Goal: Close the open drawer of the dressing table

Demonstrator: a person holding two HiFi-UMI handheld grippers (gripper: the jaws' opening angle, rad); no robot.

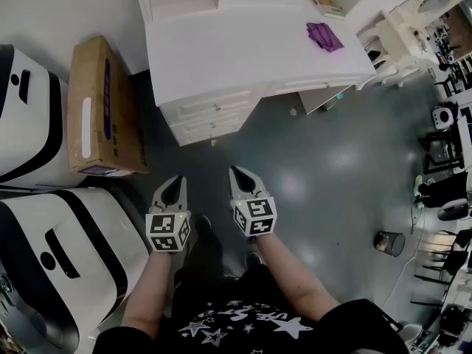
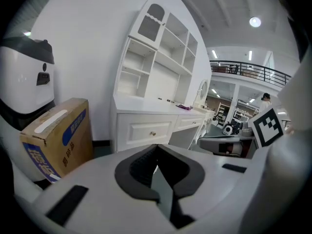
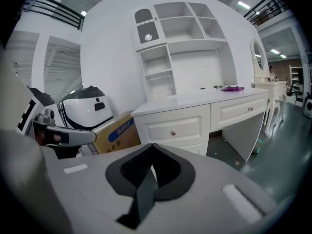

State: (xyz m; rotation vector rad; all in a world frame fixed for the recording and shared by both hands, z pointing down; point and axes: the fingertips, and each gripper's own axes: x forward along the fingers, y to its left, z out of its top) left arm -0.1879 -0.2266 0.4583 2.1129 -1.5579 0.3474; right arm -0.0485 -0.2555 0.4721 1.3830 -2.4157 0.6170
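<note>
At the bottom centre of the head view, the left tongs [image 1: 175,186] and the right tongs [image 1: 240,179] are held side by side above the dark floor [image 1: 317,168], near each other but apart, both pointing toward twelve o'clock. In the left gripper view, the jaws of the left tongs [image 2: 155,150] are seen pressed together at their tips with nothing between them. In the right gripper view, the right tongs [image 3: 152,147] are likewise fully closed and empty.

The dressing table [image 1: 210,116] is found at twelve o'clock from both tongs, well apart from them, and is touched by neither. Its white worktop [image 1: 243,50] is seen from above, and a small purple item [image 1: 324,35] is laid on it toward one o'clock. In the right gripper view, the drawer fronts [image 3: 175,128] with their small round knobs appear flush with the frame. A white shelf unit [image 3: 180,28] is seen rising from the back of the worktop against the wall.

A cardboard box [image 1: 103,109] is placed on the floor just beside the dressing table, at ten o'clock from the left tongs. Two large white machines with black bands [image 1: 66,249] are seen at nine o'clock, by the left edge of the head view.
</note>
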